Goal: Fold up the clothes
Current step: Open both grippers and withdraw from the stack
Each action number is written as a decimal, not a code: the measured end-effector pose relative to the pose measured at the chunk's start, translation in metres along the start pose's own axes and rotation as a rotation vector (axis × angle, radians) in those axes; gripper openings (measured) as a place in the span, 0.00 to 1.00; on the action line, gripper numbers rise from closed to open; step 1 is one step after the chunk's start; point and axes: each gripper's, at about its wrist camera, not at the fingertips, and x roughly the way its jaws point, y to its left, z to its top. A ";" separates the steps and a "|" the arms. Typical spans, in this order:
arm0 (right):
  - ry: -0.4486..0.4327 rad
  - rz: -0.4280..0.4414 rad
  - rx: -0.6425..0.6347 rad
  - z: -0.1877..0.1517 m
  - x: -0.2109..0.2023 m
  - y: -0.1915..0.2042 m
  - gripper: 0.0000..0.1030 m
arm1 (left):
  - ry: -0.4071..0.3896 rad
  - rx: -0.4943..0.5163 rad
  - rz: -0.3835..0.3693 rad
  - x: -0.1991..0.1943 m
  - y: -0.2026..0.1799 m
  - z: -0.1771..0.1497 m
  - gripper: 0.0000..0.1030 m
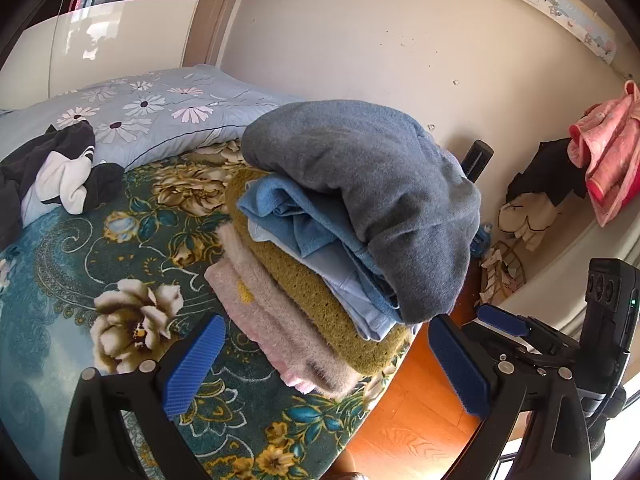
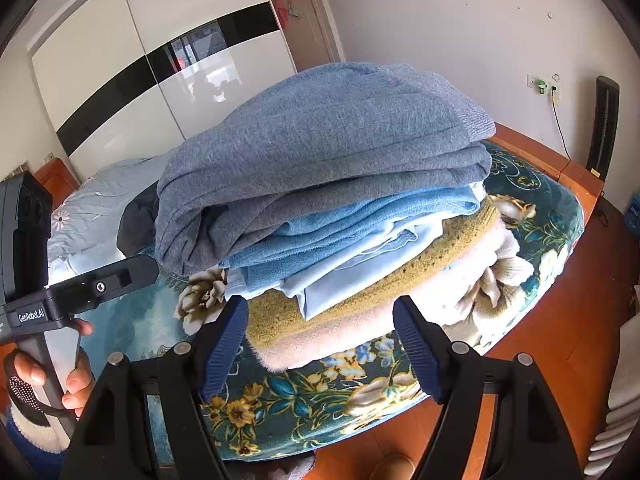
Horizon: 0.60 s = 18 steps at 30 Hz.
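Here, folded stack (image 2: pixel 340 216) between open fingers (image 2: pixel 416 352).

A lived-in bedroom in someone's home.

You are looking across a bed (image 1: pixel 80 264) spread with a teal floral blanket, a flowered blue quilt (image 1: pixel 160 108) bunched at its far end and a stack of folded clothes (image 2: pixel 340 216) at the near corner. A glossy white sliding wardrobe (image 2: pixel 160 64) with a black band fills one wall, a door (image 2: pixel 308 24) stands beside it, garments (image 1: pixel 608 152) hang near the plain wall, and the floor (image 2: pixel 560 340) is orange wood.
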 end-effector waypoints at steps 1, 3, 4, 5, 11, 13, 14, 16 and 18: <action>-0.007 -0.010 0.002 -0.004 -0.001 0.002 0.74 | 0.005 -0.002 0.002 0.000 0.001 -0.002 1.00; -0.021 -0.020 0.011 -0.009 -0.002 0.005 0.74 | 0.015 -0.006 0.007 0.000 0.003 -0.007 1.00; -0.025 -0.013 0.021 -0.010 -0.003 0.006 0.74 | 0.017 -0.007 0.006 -0.001 0.004 -0.009 1.00; -0.029 -0.006 0.030 -0.011 -0.003 0.006 0.74 | 0.021 -0.008 0.007 -0.001 0.006 -0.010 1.00; -0.050 -0.025 0.059 -0.017 -0.004 0.015 0.76 | 0.004 -0.006 0.022 -0.010 0.011 -0.017 1.00; -0.052 -0.030 0.058 -0.019 -0.004 0.020 0.95 | -0.002 -0.002 0.036 -0.012 0.013 -0.019 1.00; -0.063 -0.034 0.053 -0.020 -0.005 0.023 0.98 | -0.004 0.004 0.043 -0.013 0.013 -0.019 1.00; -0.074 -0.030 0.054 -0.023 -0.005 0.026 0.98 | -0.004 0.017 0.046 -0.015 0.013 -0.022 1.00; -0.074 -0.020 0.061 -0.025 -0.005 0.028 0.98 | -0.002 0.027 0.041 -0.016 0.013 -0.024 1.00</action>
